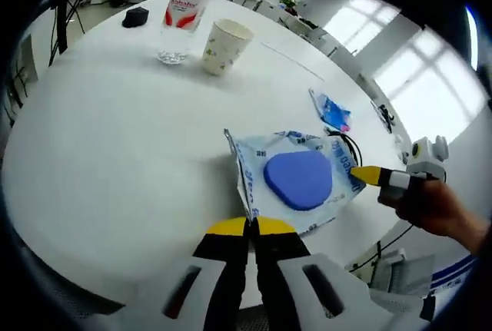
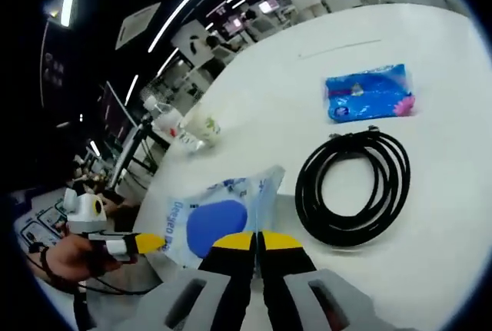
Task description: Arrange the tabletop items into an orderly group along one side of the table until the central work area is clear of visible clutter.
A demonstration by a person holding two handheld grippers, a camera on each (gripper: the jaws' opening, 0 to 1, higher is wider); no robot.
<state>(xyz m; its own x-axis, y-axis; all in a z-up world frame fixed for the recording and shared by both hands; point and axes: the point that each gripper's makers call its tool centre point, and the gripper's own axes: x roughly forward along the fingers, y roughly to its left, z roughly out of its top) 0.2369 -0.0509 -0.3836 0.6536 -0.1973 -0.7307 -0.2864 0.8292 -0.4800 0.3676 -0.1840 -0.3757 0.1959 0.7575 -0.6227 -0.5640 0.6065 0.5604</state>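
Pinches the plastic package (image 1: 296, 181), blue pad inside, from two sides: jaws of the left gripper (image 1: 250, 227) pressed together on its near corner, jaws of the right gripper (image 2: 257, 237) closed on the opposite edge. Seems to hold it a little off the white surface (image 1: 115, 139), close to the near edge, though hard to tell how far clear.

Risks stretching or tearing the thin film if pulled apart or moved at different speeds from the two sides; safer to release one side before carrying. Risks slipping as well, with only a narrow strip of slick film caught in each pair of jaws and the pad's weight hanging in the middle. Could spill the pad if open at an edge; cannot tell from here whether sealed.

Sits just beside the coiled black cable (image 2: 354, 189), so may snag a loop on any sweep to that side and drag the coil open. Beyond the coil, the small blue packet (image 2: 369, 93), apart from it.

Far across the surface, the water bottle (image 1: 184, 8) and paper cup (image 1: 225, 45) close together, a small dark object (image 1: 136, 16) near them. Tall and probably light, so easy to tip if bumped with the package while forming the group.
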